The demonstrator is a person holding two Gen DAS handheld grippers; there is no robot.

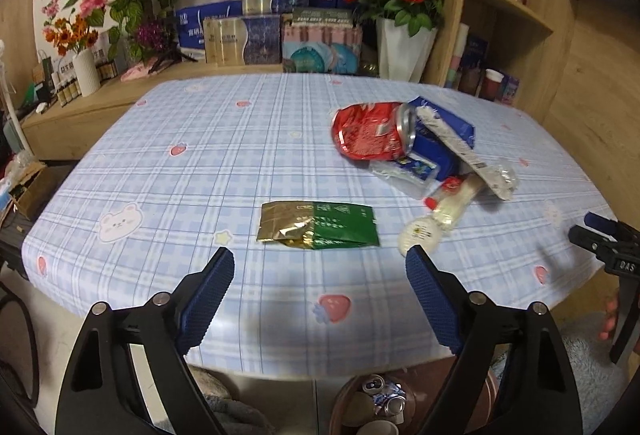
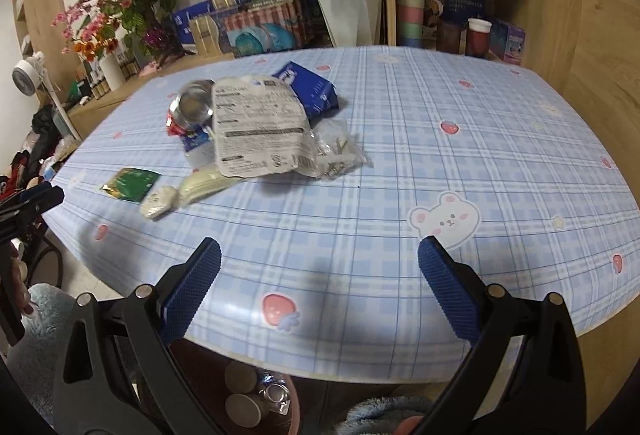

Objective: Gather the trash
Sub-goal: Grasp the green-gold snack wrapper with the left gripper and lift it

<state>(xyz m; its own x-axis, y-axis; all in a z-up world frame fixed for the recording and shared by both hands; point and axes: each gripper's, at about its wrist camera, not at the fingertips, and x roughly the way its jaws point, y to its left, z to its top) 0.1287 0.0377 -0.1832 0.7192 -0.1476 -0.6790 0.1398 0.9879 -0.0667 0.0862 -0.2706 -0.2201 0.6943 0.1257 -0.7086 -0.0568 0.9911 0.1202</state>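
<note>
A gold and green wrapper (image 1: 318, 225) lies flat on the blue plaid tablecloth (image 1: 200, 155), just ahead of my open, empty left gripper (image 1: 320, 259). Behind it to the right is a trash pile: a crushed red can (image 1: 368, 131), a blue packet (image 1: 444, 123), a white printed pouch (image 2: 256, 127), a cream tube (image 1: 440, 215) and a clear bag (image 2: 340, 151). My right gripper (image 2: 320, 251) is open and empty over the near table edge, right of the pile. The green wrapper also shows in the right wrist view (image 2: 130, 184). The right gripper shows at the left view's right edge (image 1: 600, 239).
A bin (image 1: 376, 407) with cans and cups stands on the floor under the near table edge. Flower vases (image 1: 404, 47), gift boxes (image 1: 256, 39) and a wooden shelf (image 1: 512, 7) stand behind the table. A fluffy blue rug (image 1: 592, 367) lies beside the bin.
</note>
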